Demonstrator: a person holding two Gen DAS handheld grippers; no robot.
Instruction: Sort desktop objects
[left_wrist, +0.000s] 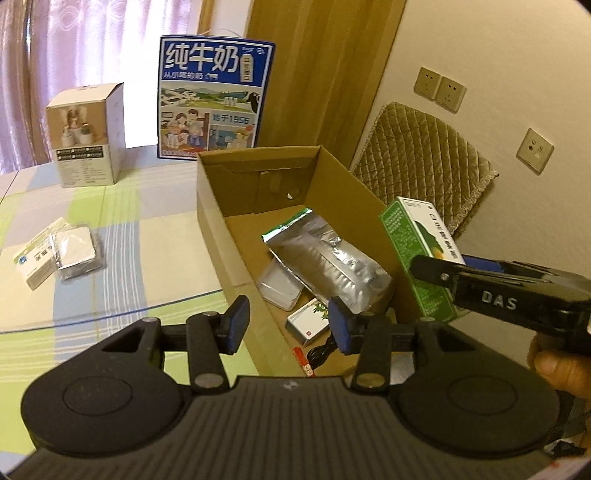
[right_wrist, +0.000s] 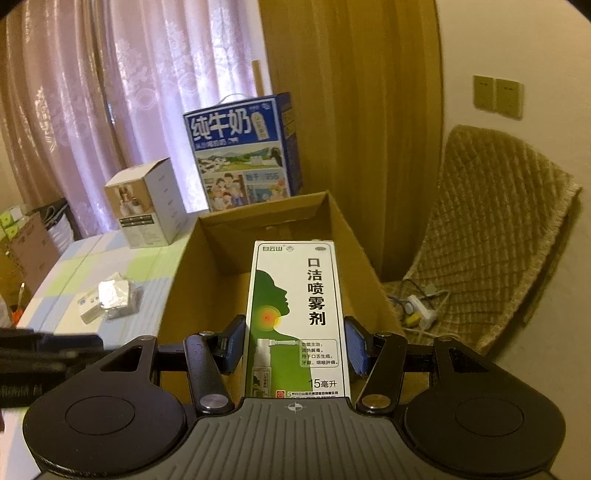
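Note:
My right gripper (right_wrist: 295, 347) is shut on a green and white spray box (right_wrist: 295, 314) and holds it above the open cardboard box (right_wrist: 207, 258). In the left wrist view the spray box (left_wrist: 413, 243) hangs over the cardboard box's right wall (left_wrist: 354, 184), with the right gripper (left_wrist: 439, 273) coming in from the right. Inside lie a silver foil pouch (left_wrist: 325, 258), a white packet (left_wrist: 280, 284) and a small white and red box (left_wrist: 308, 321). My left gripper (left_wrist: 290, 325) is open and empty over the box's near left wall.
On the checked tablecloth (left_wrist: 122, 206) lie a small medicine box (left_wrist: 33, 258) and a foil-wrapped pack (left_wrist: 75, 251). A white carton (left_wrist: 86, 136) and a blue milk carton (left_wrist: 212, 99) stand at the back. A padded chair (right_wrist: 491, 236) with a power strip (right_wrist: 421, 310) is on the right.

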